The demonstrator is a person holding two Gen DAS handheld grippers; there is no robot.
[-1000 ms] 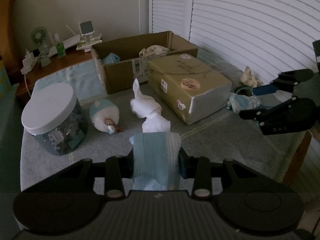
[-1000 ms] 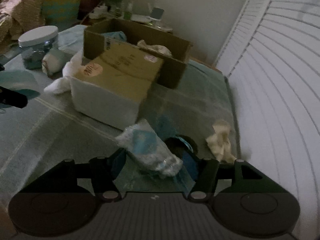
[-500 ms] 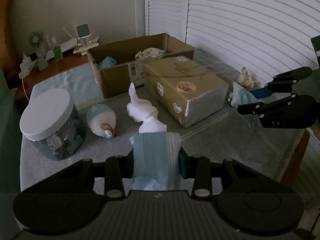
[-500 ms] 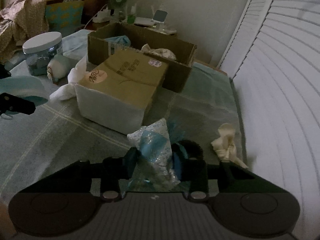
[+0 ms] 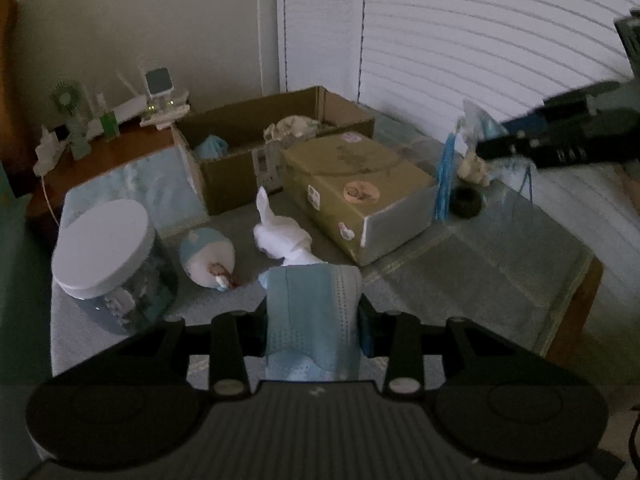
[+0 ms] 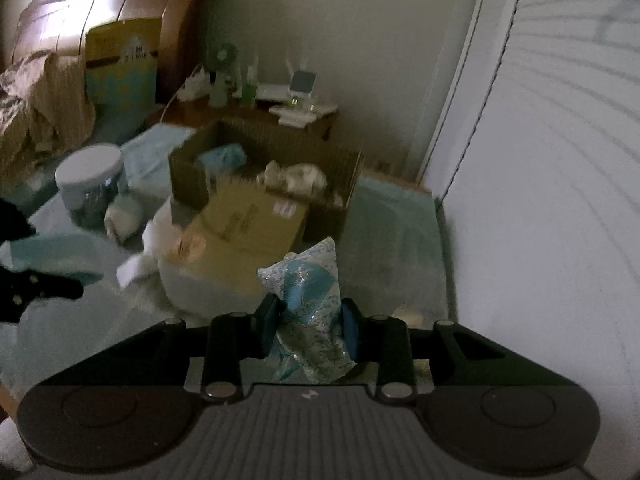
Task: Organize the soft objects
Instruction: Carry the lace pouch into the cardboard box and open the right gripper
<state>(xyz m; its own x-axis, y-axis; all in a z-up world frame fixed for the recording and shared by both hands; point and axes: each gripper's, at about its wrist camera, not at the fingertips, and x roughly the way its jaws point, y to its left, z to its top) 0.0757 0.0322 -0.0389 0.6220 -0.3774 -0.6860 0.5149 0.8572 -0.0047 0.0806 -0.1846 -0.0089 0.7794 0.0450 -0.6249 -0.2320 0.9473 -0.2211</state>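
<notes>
My left gripper [image 5: 314, 320] is shut on a folded light blue cloth [image 5: 308, 300], held above the near part of the grey table [image 5: 500, 272]. My right gripper [image 6: 308, 320] has a crumpled blue-and-white bundle [image 6: 308, 280] between its pads; its jaws are closing on it. In the left wrist view that bundle [image 5: 476, 124] hangs in the air at the right, with blue strings [image 5: 444, 176] trailing down. The open cardboard box [image 5: 240, 148] at the back holds a blue cloth [image 5: 212, 146] and a cream cloth [image 5: 292, 126].
A tan wrapped package [image 5: 352, 180] lies in front of the box. A white cloth [image 5: 280, 236], a small plush roll [image 5: 208, 256] and a white-lidded jar [image 5: 108, 264] sit to the left. A cream cloth [image 5: 474, 168] and a black round thing [image 5: 466, 202] lie at the right.
The right gripper's jaws closed on the blue-and-white bundle and lifted it off the table. The left gripper kept its place with the blue cloth.
</notes>
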